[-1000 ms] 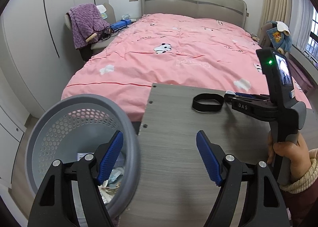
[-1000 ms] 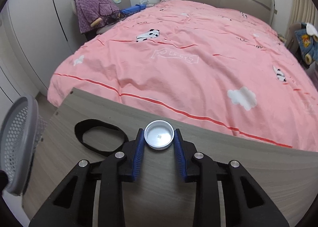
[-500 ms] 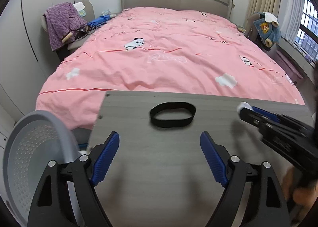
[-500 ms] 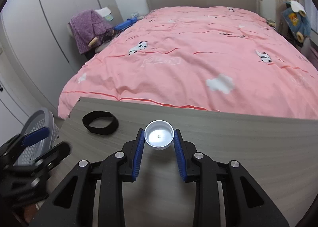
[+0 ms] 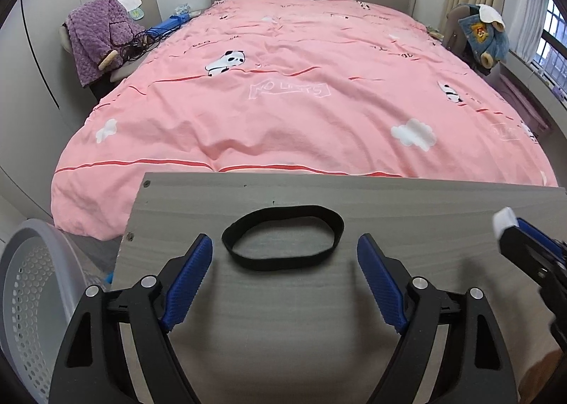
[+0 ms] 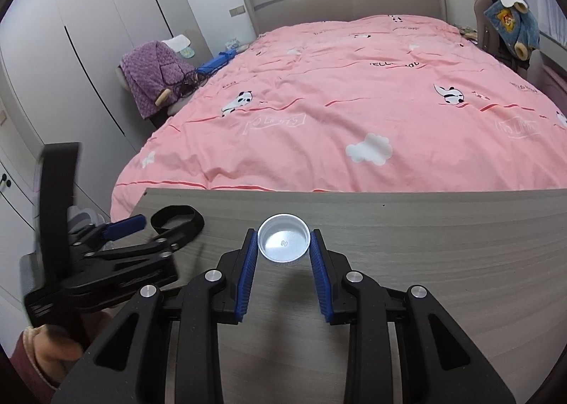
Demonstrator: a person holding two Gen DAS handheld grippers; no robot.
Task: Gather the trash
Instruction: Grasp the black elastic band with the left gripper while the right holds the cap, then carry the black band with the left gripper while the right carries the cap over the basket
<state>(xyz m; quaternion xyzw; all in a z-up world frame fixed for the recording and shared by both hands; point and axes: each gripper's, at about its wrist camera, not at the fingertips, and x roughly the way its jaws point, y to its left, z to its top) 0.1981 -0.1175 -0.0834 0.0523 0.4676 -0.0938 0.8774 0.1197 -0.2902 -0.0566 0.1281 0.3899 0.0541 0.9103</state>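
A black elastic band (image 5: 283, 238) lies flat on the grey wooden table (image 5: 283, 340), near its far left corner. My left gripper (image 5: 284, 255) hangs open just above and in front of it, a blue pad on either side. In the right wrist view the same band (image 6: 179, 218) shows partly behind the left gripper (image 6: 147, 231). My right gripper (image 6: 283, 244) is shut on a white bottle cap (image 6: 283, 242), held above the table with its hollow side towards the camera. The cap (image 5: 505, 220) also peeks in at the right edge of the left wrist view.
A grey perforated bin (image 5: 32, 297) stands on the floor off the table's left edge. A bed with a pink quilt (image 5: 301, 96) fills the room behind the table. A chair with purple clothing (image 5: 95, 35) stands by the wardrobe at left.
My left gripper swung right from over the bin to the black band and came closer to it. My right gripper carried the cap to the right, away from the band.
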